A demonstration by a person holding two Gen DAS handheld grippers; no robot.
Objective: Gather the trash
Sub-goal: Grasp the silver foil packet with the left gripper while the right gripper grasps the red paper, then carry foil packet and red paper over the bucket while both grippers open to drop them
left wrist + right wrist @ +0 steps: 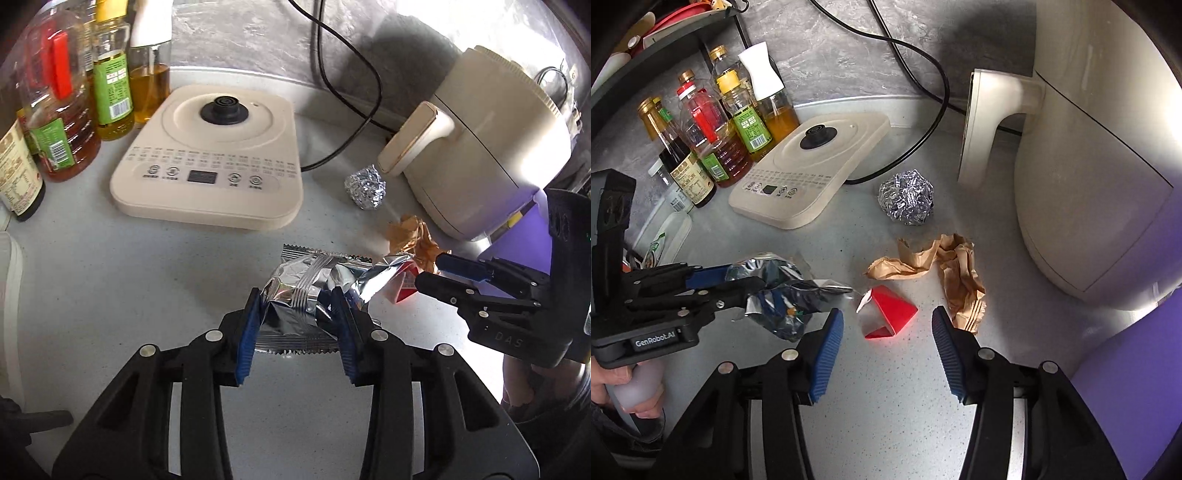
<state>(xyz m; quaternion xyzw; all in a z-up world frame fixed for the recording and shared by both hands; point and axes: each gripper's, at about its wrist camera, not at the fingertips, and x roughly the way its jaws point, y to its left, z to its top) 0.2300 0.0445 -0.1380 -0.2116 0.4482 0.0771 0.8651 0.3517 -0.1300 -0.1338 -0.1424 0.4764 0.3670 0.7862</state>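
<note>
Left gripper [295, 306]: pinching silver wrapper [306, 280]. Right gripper [886, 325]: spread, straddling red carton [892, 310], untouched. Step: pickup. Next, prob.: close right, lift both.

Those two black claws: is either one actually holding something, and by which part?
The left gripper pinches the silver foil wrapper across its crumpled middle. The right gripper holds nothing; its fingers straddle the red carton.

silver wrapper [295, 291] crumpled | red box [890, 314] | brown paper [945, 266] | foil ball [907, 202]
</note>
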